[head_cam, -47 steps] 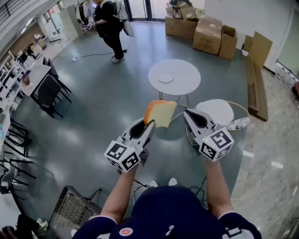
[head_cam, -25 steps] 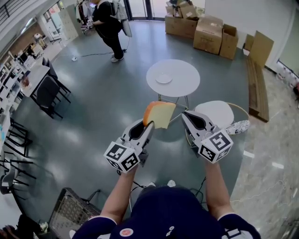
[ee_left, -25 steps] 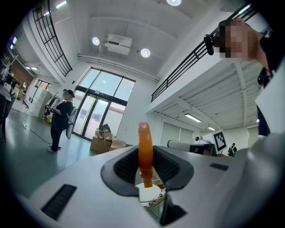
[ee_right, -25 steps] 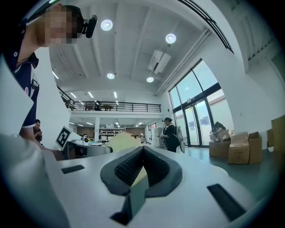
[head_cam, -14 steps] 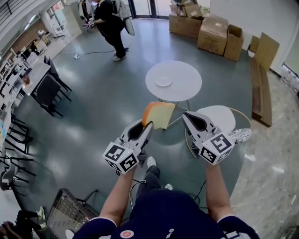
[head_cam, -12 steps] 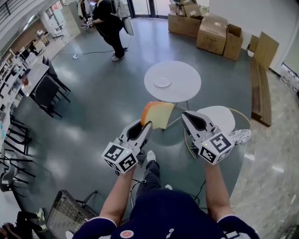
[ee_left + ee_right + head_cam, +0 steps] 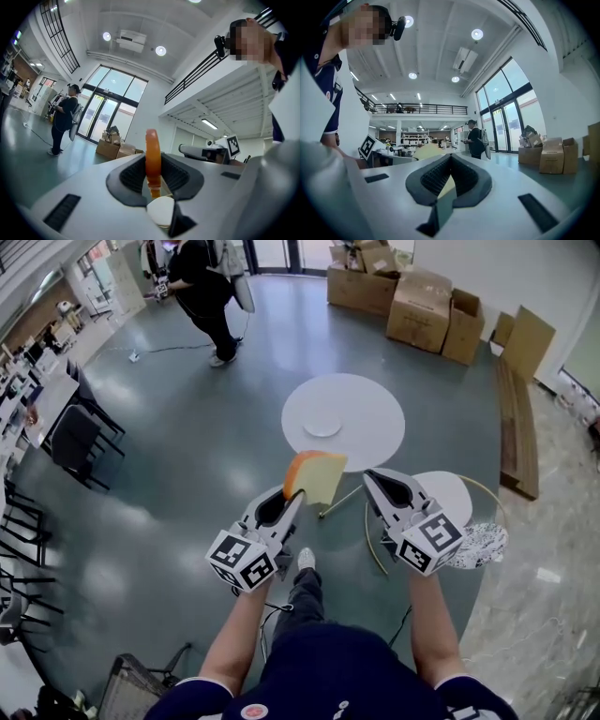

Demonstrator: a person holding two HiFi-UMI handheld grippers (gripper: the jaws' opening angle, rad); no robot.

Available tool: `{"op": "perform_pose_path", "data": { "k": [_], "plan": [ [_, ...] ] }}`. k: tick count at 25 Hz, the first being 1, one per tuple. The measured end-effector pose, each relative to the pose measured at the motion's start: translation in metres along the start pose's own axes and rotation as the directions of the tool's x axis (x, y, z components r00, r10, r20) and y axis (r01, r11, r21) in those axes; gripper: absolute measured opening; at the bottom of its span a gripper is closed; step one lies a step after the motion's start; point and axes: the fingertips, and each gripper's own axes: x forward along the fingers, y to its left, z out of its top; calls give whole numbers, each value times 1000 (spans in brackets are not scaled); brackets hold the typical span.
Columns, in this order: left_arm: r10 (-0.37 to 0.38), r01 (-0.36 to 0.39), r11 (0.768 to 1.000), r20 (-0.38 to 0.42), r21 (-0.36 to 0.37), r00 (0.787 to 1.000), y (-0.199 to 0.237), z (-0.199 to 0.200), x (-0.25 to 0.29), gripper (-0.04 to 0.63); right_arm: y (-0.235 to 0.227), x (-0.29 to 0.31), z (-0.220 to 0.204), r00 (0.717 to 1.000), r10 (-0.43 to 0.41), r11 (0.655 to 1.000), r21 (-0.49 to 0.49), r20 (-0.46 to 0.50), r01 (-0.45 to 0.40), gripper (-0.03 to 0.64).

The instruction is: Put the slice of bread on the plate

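1. The left gripper [image 7: 292, 495] is clenched on the slice of bread [image 7: 317, 476], which stands upright on its edge between the jaws, in the air above the floor.
2. The plate [image 7: 322, 425] lies ahead of the bread, well apart, on the near-left part of the round white worktop [image 7: 370, 418].
3. The right gripper [image 7: 372, 479] is closed on nothing, just beside the bread. The left one likely has to reach forward and tip the slice flat.

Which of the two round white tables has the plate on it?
The larger round table, farther ahead, bears the small white plate. The smaller round table, to its right and nearer the person, shows no plate.
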Motion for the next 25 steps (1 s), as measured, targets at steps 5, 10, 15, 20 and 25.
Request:
{"op": "perform_pose_path", "data": {
  "k": [5,10,15,20,25],
  "plan": [
    [-16,16,1000,-19,-25,1000,52,6,35,93,-34,53,-3,1000,-19,1000,16,-19,19,8],
    [-36,34,998,-47,-49,998,104,15,68,94,-66,107,-4,998,-40,999,25,-45,41,8],
    [-55,50,996,-71,-74,996,151,17,100,92,-99,152,-8,996,-59,997,41,-60,61,6],
    [-76,67,993,-91,-94,993,187,21,129,93,-128,184,-11,994,-81,995,53,-78,86,6],
    [-92,82,991,-99,-102,991,210,24,149,94,-146,202,-14,992,-98,993,56,-85,103,6]
  ]
}}
